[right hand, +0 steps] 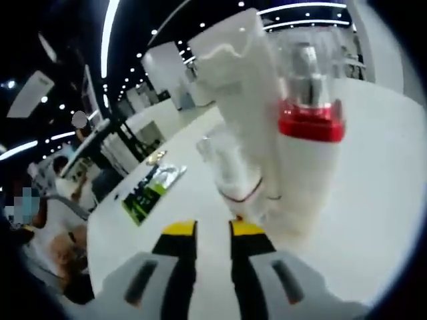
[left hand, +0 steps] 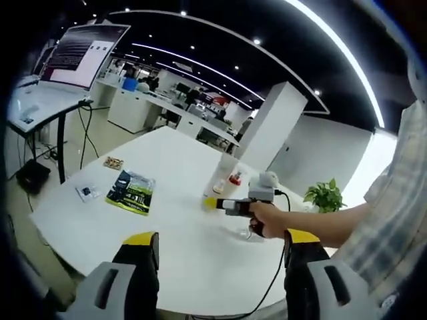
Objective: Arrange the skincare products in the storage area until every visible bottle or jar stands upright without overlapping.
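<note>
Bottles (right hand: pixel 303 153) (no legible labels) before right claw (right hand: pixel 213 230).

No wording can be read anywhere. The dark green booklet (left hand: pixel 131 191) lying on the white desk (left hand: pixel 180 253) carries printing on its cover, but it is too small and blurred to make out. The small card (left hand: pixel 86 193) beside it shows a dark mark, not legible. The big screen (left hand: pixel 83 53) on its stand at the far side has rows of light text, far too fine to read. The red-collared bottle (right hand: pixel 308 143) and the white tube (right hand: pixel 237 100) show no legible label.
</note>
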Tool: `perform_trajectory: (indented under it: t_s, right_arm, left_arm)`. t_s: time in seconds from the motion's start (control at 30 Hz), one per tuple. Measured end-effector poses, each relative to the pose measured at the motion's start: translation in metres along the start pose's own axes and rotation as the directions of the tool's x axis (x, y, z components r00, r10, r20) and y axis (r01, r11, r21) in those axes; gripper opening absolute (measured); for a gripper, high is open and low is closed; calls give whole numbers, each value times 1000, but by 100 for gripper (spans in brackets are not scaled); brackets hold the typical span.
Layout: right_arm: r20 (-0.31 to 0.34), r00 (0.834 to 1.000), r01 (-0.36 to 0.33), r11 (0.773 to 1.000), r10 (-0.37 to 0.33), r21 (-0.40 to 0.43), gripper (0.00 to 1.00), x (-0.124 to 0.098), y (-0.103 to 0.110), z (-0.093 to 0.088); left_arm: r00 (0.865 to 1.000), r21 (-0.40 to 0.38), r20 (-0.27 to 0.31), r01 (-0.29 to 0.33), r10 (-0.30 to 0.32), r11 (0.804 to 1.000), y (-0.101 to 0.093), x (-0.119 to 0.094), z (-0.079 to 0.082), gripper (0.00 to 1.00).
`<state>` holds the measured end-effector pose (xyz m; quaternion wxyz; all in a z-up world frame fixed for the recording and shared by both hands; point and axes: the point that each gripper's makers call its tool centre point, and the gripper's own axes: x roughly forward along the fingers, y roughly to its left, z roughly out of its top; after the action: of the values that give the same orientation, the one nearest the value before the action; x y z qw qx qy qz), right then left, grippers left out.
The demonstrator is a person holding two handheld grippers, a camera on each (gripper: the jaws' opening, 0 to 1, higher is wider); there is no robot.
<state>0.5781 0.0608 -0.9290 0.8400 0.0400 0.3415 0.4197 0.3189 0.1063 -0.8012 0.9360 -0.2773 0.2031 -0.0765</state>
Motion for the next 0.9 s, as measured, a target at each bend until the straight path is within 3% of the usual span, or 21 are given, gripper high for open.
perform_trajectory:
  t_s: [0.13, 0.27, 0.37, 0.57, 0.73, 0.83, 0.9]
  right_arm:
    - [-8, 1000, -5, 1000, 5, -16, 17, 0, 0, -2]
    - [-2, 1000, 0, 1000, 0, -21, 17, -1, -2, 1]
    - [-15, 1000, 12, 997, -13, -70, 17, -1, -3, 3]
    - [-6, 1000, -10, 998, 9, -63, 17, -6, 10, 10]
    - [-15, 1000, -26, 997, 25, -66, 18, -15, 11, -2]
    - [-40, 999, -32, 988, 26, -152, 24, -28, 8, -10]
    - [-36, 998, -55, 970, 48, -238, 26, -43, 9, -14]
  left_arm:
    - [1000, -10, -12, -2, 1, 1000, 1, -1, -5, 79]
    - [1000, -3, 7, 1, -1, 1000, 1, -3, 1, 78]
    - [1000, -1, 4, 2, -2, 1000, 1, -4, 0, 78]
    - [1000, 2, 5, 5, -5, 1000, 1, -2, 1, 77]
    - [1000, 7, 10, 21, -21, 1000, -3, 4, 2, 77]
    - [999, 15, -1, 32, -32, 999, -5, 7, -1, 77]
    - [999, -2, -5, 41, -41, 999, -6, 9, -4, 77]
